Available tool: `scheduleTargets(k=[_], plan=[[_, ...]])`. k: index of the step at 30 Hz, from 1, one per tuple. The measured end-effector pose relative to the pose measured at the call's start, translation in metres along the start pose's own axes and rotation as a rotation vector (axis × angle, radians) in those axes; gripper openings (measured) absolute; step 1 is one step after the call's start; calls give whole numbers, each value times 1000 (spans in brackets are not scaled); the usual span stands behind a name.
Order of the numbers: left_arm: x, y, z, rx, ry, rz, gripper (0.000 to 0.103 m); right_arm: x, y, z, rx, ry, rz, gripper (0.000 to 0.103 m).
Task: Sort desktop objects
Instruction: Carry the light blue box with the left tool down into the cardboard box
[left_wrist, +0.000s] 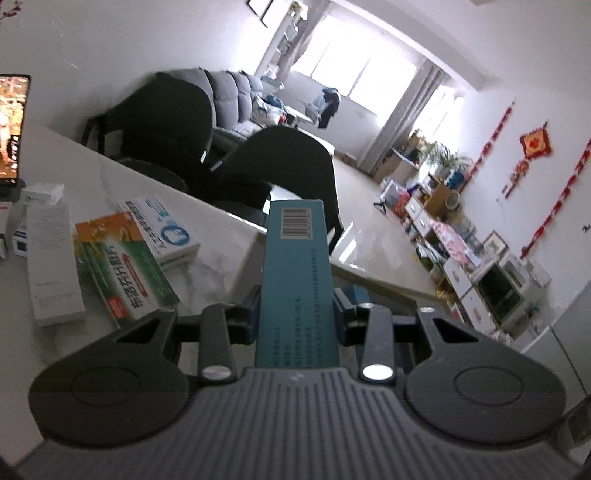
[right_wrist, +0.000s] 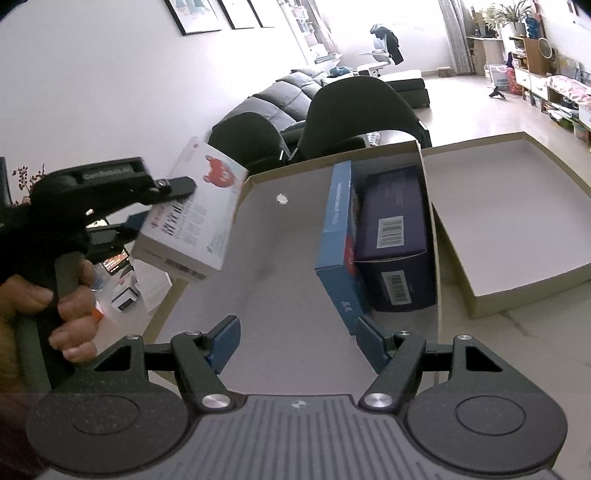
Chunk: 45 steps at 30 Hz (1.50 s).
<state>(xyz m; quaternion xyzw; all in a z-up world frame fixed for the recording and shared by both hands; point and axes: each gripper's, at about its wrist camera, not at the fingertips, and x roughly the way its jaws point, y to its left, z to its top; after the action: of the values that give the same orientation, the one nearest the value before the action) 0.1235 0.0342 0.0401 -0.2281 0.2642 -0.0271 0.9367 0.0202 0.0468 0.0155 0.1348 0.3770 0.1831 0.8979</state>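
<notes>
Both grippers tilt downward, left gripper (left_wrist: 297, 317) clamping teal box (left_wrist: 297, 273).

Chinese lettering on green-orange medicine box (left_wrist: 125, 266), barcode on teal box (left_wrist: 297, 280)

The near end of the long teal cardboard box with a barcode (left_wrist: 295, 280) is hidden behind the ribbed grey gripper body, and its small print is too blurred to read. The glowing dark-framed screen (left_wrist: 13, 125) is cut by the left edge of the picture. The tall white carton (left_wrist: 51, 258) covers part of the orange and green medicine box (left_wrist: 122, 266).

In the right wrist view, the purple box with barcode labels (right_wrist: 395, 236) is partly hidden behind the upright blue box (right_wrist: 338, 243). The person's hand (right_wrist: 55, 310) is cut off at the left edge.
</notes>
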Motion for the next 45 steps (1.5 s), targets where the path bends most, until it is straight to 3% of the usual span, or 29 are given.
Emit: scheduleTargets(k=[21,27,45], plan=[[53,-18,-11,11,198,14,36,1,-13,3,20,4,-4,72],[67,-19,-16,-27,266,4,36,3,-12,4,20,6,-1,72],[88,-25,-26,-45,358,-7,36,7,-11,5,22,8,0,72]])
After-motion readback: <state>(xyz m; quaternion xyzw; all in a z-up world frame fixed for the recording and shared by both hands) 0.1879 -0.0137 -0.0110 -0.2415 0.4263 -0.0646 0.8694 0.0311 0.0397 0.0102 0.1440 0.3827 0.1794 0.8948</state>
